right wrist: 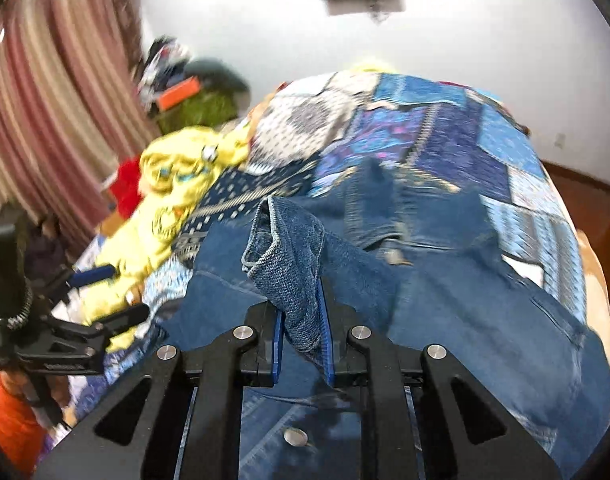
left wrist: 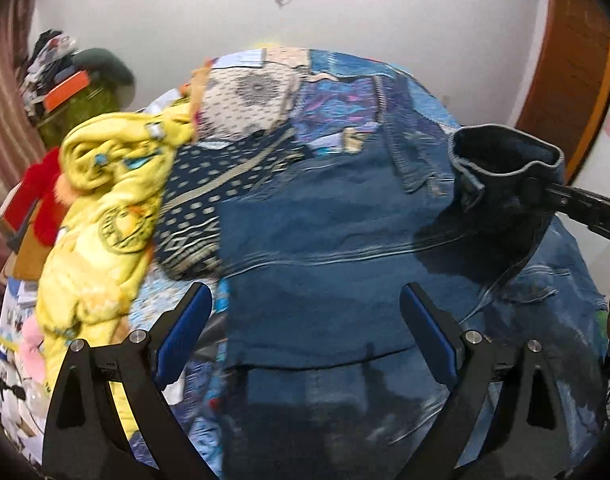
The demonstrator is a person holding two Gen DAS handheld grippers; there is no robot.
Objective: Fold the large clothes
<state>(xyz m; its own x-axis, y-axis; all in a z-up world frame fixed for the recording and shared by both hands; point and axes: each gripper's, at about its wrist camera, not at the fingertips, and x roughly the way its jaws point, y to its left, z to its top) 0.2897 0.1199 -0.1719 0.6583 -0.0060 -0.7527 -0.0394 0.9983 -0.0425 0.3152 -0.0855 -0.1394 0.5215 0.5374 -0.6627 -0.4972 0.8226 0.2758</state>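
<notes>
A blue denim jacket (left wrist: 325, 240) lies spread over a bed covered by a patchwork quilt (left wrist: 337, 100). My right gripper (right wrist: 299, 300) is shut on one sleeve of the jacket, and the cuff (right wrist: 281, 248) stands up out of its blue pads. The left wrist view shows that sleeve cuff (left wrist: 501, 168) lifted off the jacket at the right, with the right gripper (left wrist: 545, 192) pinching it from the side. My left gripper (left wrist: 305, 296) hovers open over the jacket's near part with nothing between its fingers. In the right wrist view the left gripper (right wrist: 121, 292) is at the left.
A crumpled yellow garment (left wrist: 105, 208) and a red item (left wrist: 41, 200) lie on the bed's left side. Striped curtains (right wrist: 45, 100) hang at the left, beside a cluttered pile (left wrist: 65, 80). A white wall is behind the bed, and a wooden door (left wrist: 565, 80) is at the right.
</notes>
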